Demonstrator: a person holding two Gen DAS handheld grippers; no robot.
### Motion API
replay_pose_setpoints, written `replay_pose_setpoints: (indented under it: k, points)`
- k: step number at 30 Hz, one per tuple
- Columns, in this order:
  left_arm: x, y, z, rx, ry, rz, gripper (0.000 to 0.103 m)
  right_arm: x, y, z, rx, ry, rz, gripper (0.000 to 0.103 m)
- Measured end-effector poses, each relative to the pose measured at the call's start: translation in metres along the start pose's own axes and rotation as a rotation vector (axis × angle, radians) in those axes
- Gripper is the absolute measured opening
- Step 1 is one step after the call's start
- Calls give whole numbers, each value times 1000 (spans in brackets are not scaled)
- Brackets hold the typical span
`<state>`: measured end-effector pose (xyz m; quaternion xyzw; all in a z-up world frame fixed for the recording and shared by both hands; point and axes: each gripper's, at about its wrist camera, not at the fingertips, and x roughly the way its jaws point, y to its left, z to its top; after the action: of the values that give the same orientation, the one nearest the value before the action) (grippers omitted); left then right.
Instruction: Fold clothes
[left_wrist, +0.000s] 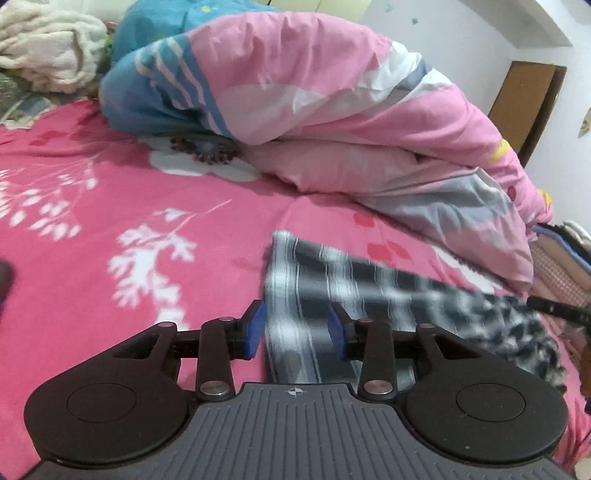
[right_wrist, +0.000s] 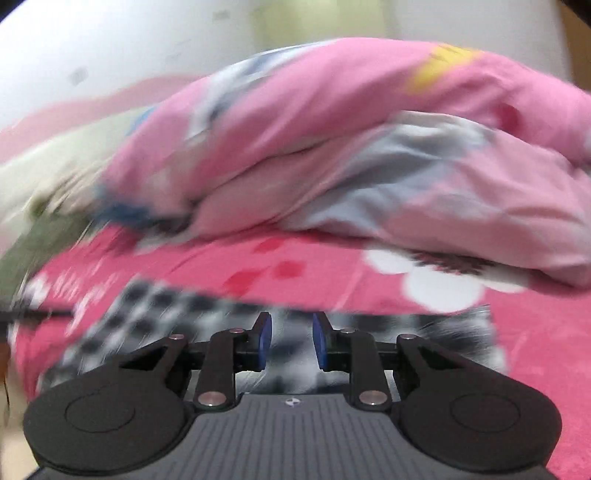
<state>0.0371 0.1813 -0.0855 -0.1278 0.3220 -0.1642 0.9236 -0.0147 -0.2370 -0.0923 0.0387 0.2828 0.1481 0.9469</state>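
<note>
**Pink bed, checked garment under both grippers**

Pink floral bedsheet covers the bed, and on it, at the near edge, we see the checked black-and-white garment lying spread out. We cannot make out what kind of garment it is, since motion blur smears its pattern in both views.

Our left gripper sits over the garment's left part, its blue pads set wide apart with cloth visible between them but not pinched. Our right gripper hovers above the same garment, its fingers also parted, a little narrower, with nothing clamped between them.

Beyond the garment, we see a bulky pink, blue and white quilt heaped across the far side of the bed. A cream fleece blanket lies bunched at the far left corner. Behind the quilt, a white wall and a brown door close the room.
</note>
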Motion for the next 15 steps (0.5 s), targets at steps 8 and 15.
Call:
replay_pose_setpoints:
  k: [8, 15]
  points:
    - [-54, 14, -46, -140, -18, 95, 37, -10, 10, -47, -17, 133, -112, 29]
    - [-72, 13, -68, -216, -38, 99, 37, -33, 64, -37, -128, 8, 62, 34]
